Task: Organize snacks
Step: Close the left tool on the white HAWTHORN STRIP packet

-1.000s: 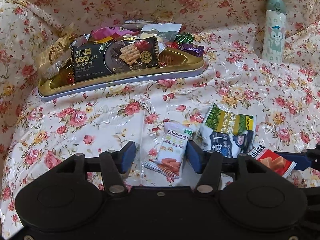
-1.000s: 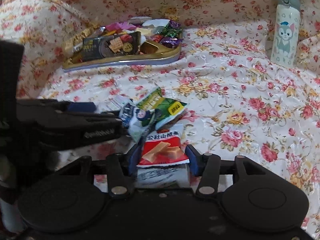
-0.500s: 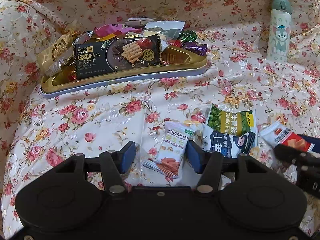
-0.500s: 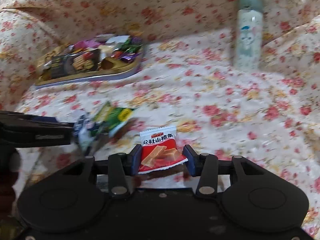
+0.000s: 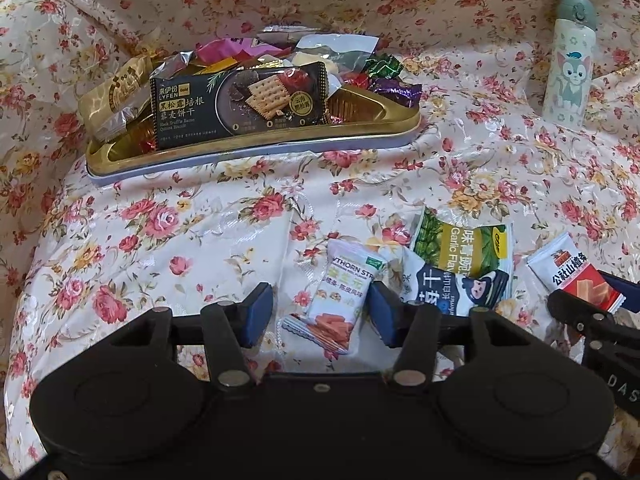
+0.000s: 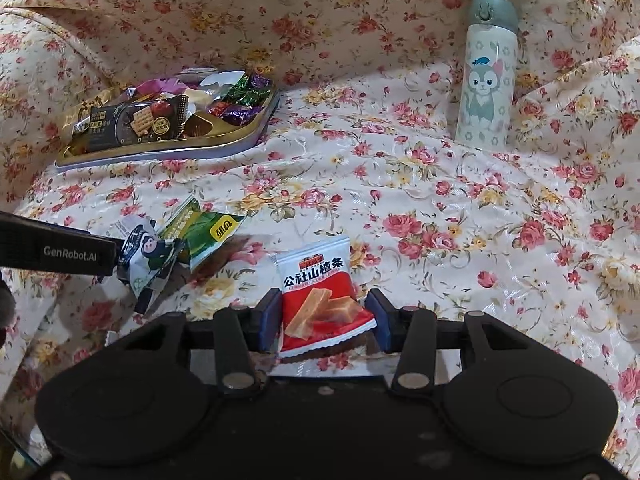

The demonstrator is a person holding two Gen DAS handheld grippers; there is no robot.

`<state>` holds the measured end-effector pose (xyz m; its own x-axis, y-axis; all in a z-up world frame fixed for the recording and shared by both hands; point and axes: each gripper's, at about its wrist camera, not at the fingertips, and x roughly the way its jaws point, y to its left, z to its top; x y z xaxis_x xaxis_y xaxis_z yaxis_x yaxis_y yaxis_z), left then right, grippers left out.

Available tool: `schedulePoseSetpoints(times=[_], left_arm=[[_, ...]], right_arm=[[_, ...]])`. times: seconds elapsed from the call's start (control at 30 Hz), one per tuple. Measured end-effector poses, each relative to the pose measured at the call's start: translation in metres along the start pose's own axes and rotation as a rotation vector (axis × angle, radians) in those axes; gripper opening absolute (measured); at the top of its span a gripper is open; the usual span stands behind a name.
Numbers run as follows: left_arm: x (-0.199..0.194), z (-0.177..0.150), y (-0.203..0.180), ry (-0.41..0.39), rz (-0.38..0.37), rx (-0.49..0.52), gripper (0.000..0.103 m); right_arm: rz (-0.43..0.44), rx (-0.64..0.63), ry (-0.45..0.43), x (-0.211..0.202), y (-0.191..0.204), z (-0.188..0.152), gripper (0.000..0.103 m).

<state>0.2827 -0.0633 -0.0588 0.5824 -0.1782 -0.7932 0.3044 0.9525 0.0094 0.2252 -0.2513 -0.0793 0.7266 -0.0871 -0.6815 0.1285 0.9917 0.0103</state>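
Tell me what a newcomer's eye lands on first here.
The gold tray heaped with wrapped snacks at the back left of the flowered cloth, and the cat-print bottle standing upright at the back right. Nearer, the right gripper is shut on a red hawthorn-strip packet, while a white hawthorn packet lies between the left gripper fingers.

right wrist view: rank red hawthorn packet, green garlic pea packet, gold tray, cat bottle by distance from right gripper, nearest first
1. Red hawthorn packet: between the right gripper's jaws.
2. Green garlic pea packet: left, on the cloth.
3. Gold tray far left and cat bottle far right: too close to call.
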Motion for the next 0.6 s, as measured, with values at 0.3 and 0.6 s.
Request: schedulePoseSetpoints(times=[0.3,0.6], left_arm=[[-0.0024,0.0002,-0.0006,0.028,-0.009,0.003,0.055],[0.0025,0.0052,-0.0007,0.03,-0.023,0.064,0.057]], right_arm=[[-0.014,-0.033,-0.016,-0.0003,-0.0001,-0.0017,0.052],[-0.015,-0.034,-0.019,0.0,0.0,-0.0023,0.054]])
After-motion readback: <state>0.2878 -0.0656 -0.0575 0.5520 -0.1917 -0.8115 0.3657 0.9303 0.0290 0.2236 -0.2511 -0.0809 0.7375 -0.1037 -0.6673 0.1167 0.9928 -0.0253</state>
